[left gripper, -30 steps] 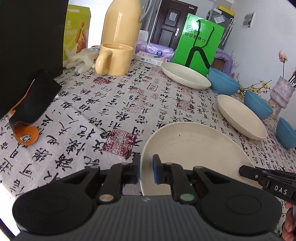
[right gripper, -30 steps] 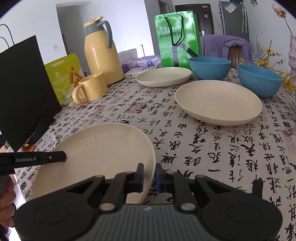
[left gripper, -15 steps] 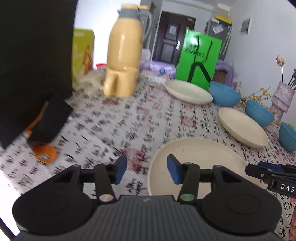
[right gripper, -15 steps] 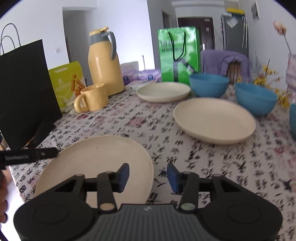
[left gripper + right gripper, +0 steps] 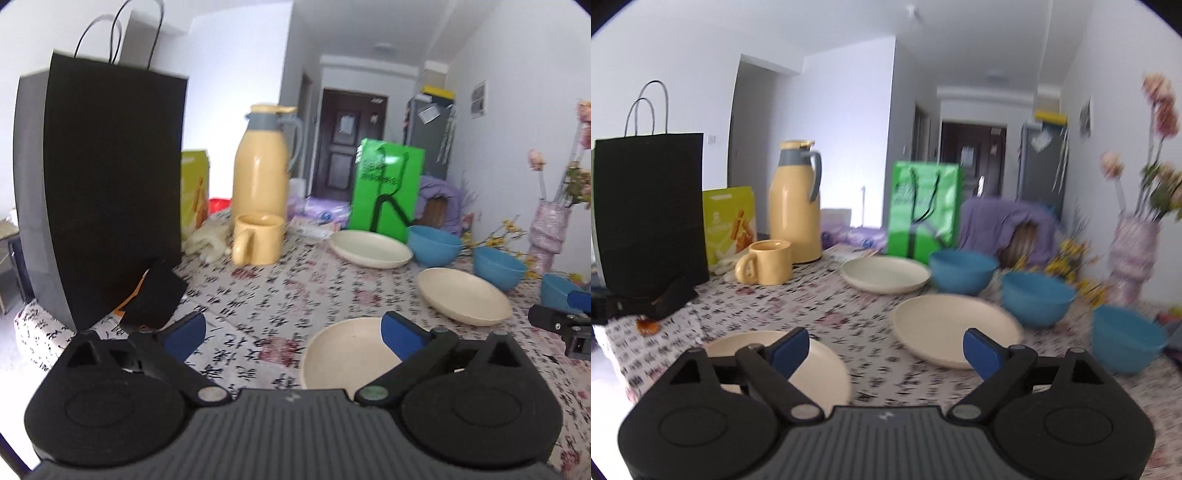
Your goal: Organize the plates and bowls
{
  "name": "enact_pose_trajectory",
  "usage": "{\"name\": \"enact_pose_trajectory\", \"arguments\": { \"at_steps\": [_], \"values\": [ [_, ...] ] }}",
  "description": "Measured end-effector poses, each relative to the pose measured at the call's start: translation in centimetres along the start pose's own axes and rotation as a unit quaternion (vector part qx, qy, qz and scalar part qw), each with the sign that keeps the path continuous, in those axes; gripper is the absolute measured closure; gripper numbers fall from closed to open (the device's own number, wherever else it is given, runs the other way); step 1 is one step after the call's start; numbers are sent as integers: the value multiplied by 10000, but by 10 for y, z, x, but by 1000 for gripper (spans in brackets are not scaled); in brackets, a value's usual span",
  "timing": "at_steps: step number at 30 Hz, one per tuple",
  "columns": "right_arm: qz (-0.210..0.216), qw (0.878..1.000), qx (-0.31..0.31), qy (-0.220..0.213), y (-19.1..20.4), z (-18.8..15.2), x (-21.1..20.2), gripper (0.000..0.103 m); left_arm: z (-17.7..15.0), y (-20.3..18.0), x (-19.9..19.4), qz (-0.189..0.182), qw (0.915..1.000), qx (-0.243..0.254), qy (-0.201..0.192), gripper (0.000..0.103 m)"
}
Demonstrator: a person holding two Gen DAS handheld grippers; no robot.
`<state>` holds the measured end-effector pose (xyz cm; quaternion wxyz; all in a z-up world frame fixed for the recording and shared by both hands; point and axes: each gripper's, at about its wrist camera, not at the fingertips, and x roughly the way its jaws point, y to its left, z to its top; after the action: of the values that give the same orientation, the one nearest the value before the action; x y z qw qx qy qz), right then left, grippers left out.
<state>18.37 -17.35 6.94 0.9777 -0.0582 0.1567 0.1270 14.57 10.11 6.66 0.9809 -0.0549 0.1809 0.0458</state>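
Three cream plates lie on the patterned tablecloth: a near plate [image 5: 347, 350] [image 5: 816, 373], a middle plate [image 5: 463, 299] [image 5: 951, 328] and a far plate [image 5: 369, 248] [image 5: 884, 275]. Three blue bowls stand on the right: far bowl [image 5: 434, 243] [image 5: 962, 269], middle bowl [image 5: 498, 266] [image 5: 1036, 301], near bowl [image 5: 1126, 343]. My left gripper [image 5: 291, 330] is open and empty, above and behind the near plate's left side. My right gripper [image 5: 886, 347] is open and empty, above the near plate's right side.
A black paper bag [image 5: 107, 192] stands at the left edge. A yellow thermos [image 5: 260, 173], yellow mug [image 5: 258, 240], green bag [image 5: 388, 192] and snack box [image 5: 729, 225] stand at the back. A flower vase [image 5: 1132, 251] stands at far right.
Both grippers were shut on the near plate's rim, then opened wide and let it go. Both have lifted and pulled back from the plate, which rests on the table.
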Motion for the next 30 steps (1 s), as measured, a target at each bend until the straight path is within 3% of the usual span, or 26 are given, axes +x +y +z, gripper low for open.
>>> {"name": "enact_pose_trajectory", "arguments": {
  "at_steps": [3, 5, 14, 24, 30],
  "values": [
    [-218, 9996, -126, -115, -7, -10, -29, 9, -11, -14, -20, -132, 9995, 118, -267, 0],
    [-373, 9991, -54, -199, -12, -21, -51, 0, -21, -25, -31, -175, 9991, 154, -361, 0],
    [-677, 9970, 272, -276, -33, -68, -115, 0, -47, -78, -52, -699, 9951, 593, -369, 0],
    [-792, 9954, 529, -56, -67, -82, -103, 0, -49, -111, -27, -812, 9947, 609, -163, 0],
    [-803, 9946, 648, 60, -86, -78, -73, 0, -41, -121, 1, -794, 9950, 610, 32, 0]
  ]
}}
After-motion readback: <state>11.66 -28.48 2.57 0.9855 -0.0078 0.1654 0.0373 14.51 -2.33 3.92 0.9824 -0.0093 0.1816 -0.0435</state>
